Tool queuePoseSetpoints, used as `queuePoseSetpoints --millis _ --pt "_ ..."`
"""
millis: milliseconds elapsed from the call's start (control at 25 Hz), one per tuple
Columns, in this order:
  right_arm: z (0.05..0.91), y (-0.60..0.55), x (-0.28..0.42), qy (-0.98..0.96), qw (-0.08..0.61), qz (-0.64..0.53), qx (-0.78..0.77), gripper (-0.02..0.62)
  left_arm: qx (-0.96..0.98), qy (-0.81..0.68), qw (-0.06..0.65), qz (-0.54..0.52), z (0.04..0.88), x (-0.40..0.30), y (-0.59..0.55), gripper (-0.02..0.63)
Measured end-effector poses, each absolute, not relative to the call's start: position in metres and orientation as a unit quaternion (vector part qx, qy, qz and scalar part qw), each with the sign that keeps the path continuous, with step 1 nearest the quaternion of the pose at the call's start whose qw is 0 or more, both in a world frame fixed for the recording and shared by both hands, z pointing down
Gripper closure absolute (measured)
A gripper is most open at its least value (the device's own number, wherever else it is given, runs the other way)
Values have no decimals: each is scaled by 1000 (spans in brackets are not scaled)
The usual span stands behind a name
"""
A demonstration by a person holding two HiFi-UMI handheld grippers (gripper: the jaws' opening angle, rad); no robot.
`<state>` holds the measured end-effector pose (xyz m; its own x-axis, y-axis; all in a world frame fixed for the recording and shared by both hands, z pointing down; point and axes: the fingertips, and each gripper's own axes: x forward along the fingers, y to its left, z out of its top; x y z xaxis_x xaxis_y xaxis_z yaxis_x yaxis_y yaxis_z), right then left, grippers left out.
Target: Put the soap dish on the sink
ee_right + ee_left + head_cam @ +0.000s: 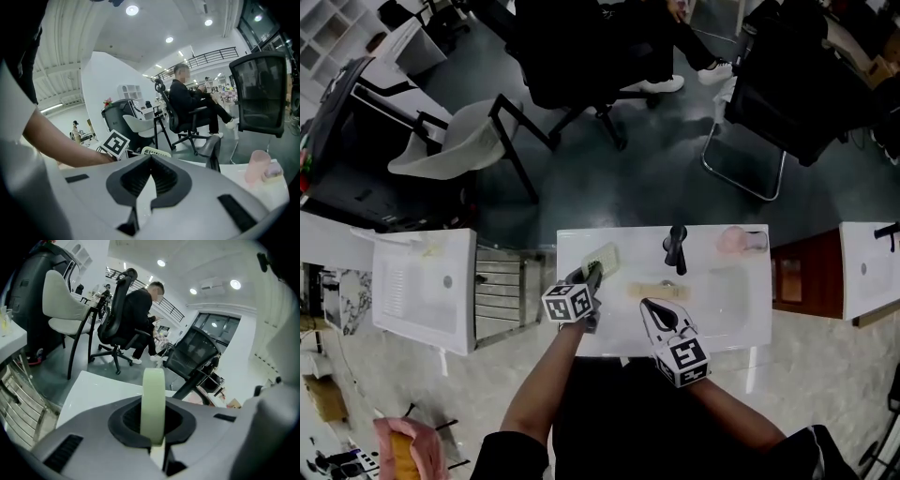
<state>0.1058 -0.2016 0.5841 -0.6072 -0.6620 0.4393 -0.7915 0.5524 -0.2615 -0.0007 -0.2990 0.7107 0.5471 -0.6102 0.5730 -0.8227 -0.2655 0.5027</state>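
At the sink's left rim, the left gripper clamps the dish.
The right gripper, closed and empty, is over its front.

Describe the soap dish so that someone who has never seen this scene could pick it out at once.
Start at the white sink in the middle of the head view and go to its back left corner, left of the black faucet. There the left gripper clamps the soap dish, a pale green slotted tray, unlike the pink cup at the back right.
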Motion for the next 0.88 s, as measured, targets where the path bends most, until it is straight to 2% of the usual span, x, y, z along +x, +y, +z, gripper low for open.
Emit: queuePoseSetpoints --millis 360,880 --pt "597 -234 99 -837 171 233 465 597 800 -380 442 144 745 12 -334 584" --pt "618 -255 89 -810 209 243 491 597 778 -353 503 128 780 6 -354 584"
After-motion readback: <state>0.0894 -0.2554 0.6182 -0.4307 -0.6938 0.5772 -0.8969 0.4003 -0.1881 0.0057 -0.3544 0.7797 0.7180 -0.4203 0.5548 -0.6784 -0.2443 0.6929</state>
